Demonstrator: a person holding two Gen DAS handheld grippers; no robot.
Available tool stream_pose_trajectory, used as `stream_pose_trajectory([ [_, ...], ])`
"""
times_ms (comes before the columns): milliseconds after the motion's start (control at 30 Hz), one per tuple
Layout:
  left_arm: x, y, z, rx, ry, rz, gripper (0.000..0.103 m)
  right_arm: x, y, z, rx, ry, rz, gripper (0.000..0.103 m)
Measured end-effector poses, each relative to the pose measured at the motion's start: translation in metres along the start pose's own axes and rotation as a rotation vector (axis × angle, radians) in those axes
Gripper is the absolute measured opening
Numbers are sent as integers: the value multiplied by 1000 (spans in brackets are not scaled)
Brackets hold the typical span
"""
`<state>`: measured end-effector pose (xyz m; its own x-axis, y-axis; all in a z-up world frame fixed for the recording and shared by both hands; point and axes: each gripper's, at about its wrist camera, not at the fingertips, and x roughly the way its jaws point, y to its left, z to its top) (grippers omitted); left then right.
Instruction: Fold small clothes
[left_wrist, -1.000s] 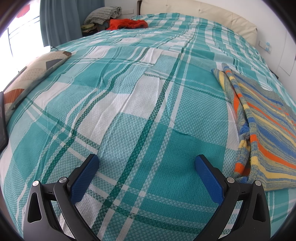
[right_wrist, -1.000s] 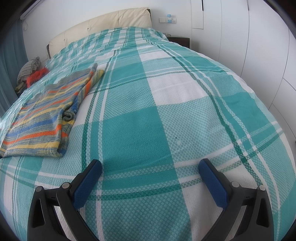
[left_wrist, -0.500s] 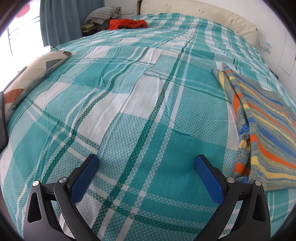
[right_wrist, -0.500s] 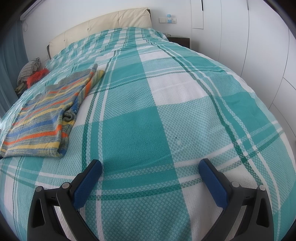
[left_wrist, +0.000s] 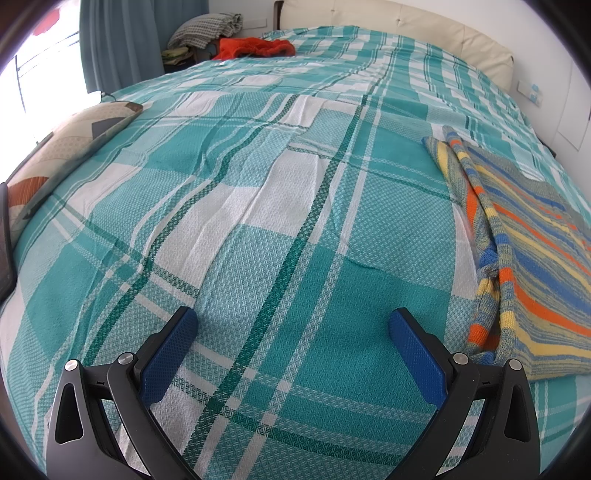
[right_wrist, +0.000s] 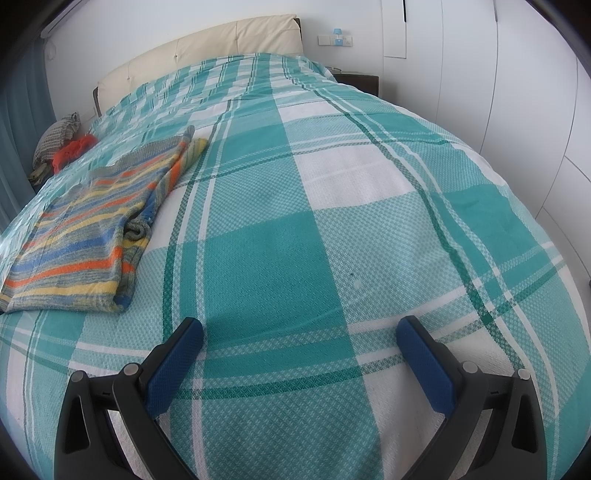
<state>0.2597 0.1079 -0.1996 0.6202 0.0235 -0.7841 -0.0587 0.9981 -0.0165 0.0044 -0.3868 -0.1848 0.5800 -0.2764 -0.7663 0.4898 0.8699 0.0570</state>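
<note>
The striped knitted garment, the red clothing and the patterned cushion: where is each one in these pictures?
striped knitted garment (right_wrist: 85, 236), right wrist view: middle of its folded top face.
red clothing (left_wrist: 255, 48), left wrist view: centre of the crumpled heap beyond the bed.
patterned cushion (left_wrist: 70, 147), left wrist view: its beige upper face.

A bed (left_wrist: 258, 206) covered in a teal-and-white plaid spread carries a folded striped knit (left_wrist: 528, 258) and, far off, a red garment (left_wrist: 255, 48).
</note>
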Motion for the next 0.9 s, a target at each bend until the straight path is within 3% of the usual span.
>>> stream_pose_trajectory([
  [900,0,0,0,0,0,0,103,0,-1,0,4,-1,6,103],
])
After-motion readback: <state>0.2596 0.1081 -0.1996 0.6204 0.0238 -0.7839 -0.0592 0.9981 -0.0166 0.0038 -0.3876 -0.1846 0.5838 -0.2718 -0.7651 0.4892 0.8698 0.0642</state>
